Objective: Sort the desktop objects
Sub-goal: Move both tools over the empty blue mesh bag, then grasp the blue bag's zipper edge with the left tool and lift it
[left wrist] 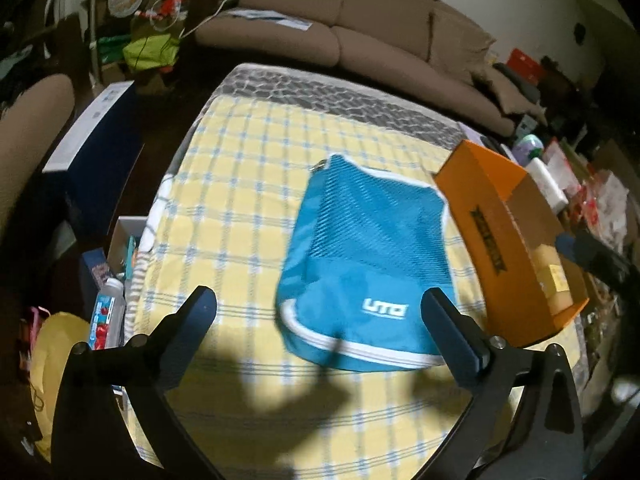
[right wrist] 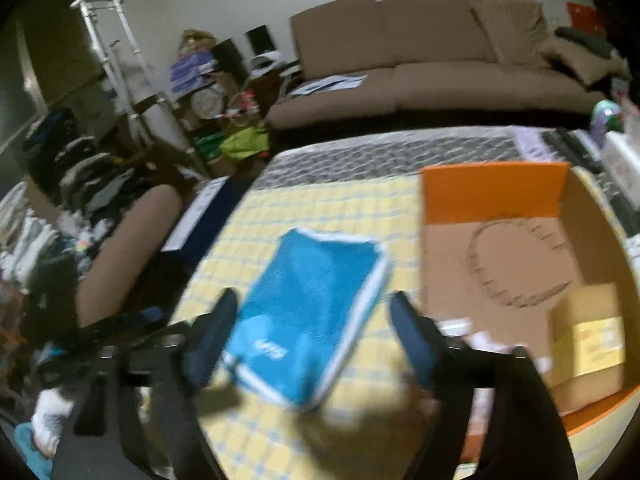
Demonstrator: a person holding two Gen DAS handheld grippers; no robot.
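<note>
Black fingers of the left gripper (left wrist: 320,312) fill the bottom of the left wrist view, spread wide, nothing between the pads, touching nothing; blue pouch (left wrist: 360,260) lies just beyond the tips, flat on the yellow checked cloth (left wrist: 240,200) near the middle of the table, logo end toward the camera, zip pull at the far end

Right gripper (right wrist: 312,336) also wide, empty; in its blurred view the pouch (right wrist: 308,320) sits between and past the fingers, pads not pressing on it as far as the blur lets me tell

Orange box (left wrist: 516,248) stands open at the right edge of the table, just beside the pouch, small yellow carton (right wrist: 588,344) inside its near corner

Step in hand, judged: pick up the pouch, likely to go in the box. To do it well: soft, floppy fabric, so pinch an edge or the white-piped rim, not the flat middle; come down low enough to catch cloth of the pouch only, not the tablecloth under it; one gripper at the near end, other steadying the far end; lift clear of the box wall before moving over, watch the carton already there
</note>
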